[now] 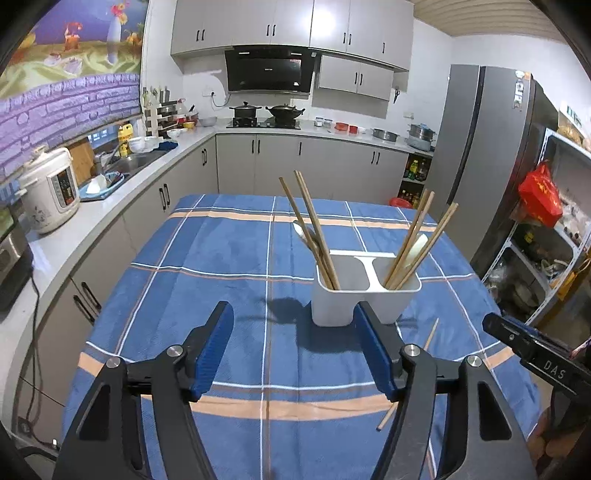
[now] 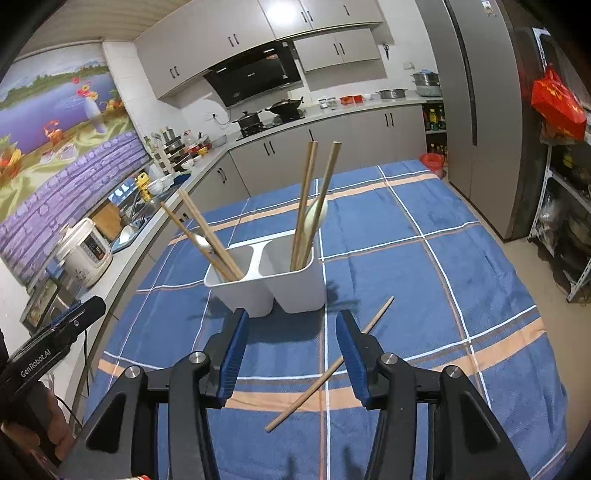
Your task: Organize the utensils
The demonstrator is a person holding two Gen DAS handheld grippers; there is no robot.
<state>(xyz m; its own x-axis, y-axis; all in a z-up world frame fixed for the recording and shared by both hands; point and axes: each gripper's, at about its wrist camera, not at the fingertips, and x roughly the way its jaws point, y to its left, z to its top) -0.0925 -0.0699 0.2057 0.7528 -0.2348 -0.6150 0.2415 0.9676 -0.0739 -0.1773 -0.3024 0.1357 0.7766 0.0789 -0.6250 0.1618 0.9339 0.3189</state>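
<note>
One loose chopstick [image 2: 328,369] lies flat on the blue plaid cloth [image 2: 443,258] of the desk, near and right of the white two-compartment holder [image 2: 273,284], which already contains chopsticks and spoons. Judged light, stiff, thin and liable to roll; pinch near mid-length. The right claw [image 2: 291,354] hovers low over it, jaws spread, empty. The left claw [image 1: 295,354], also spread and empty, faces the holder from the near side.

Bright overhead light; glare on cabinets [image 1: 325,18]; soft shadows beneath holder [image 1: 364,291]; fisheye bending, dark corners; sharp.
</note>
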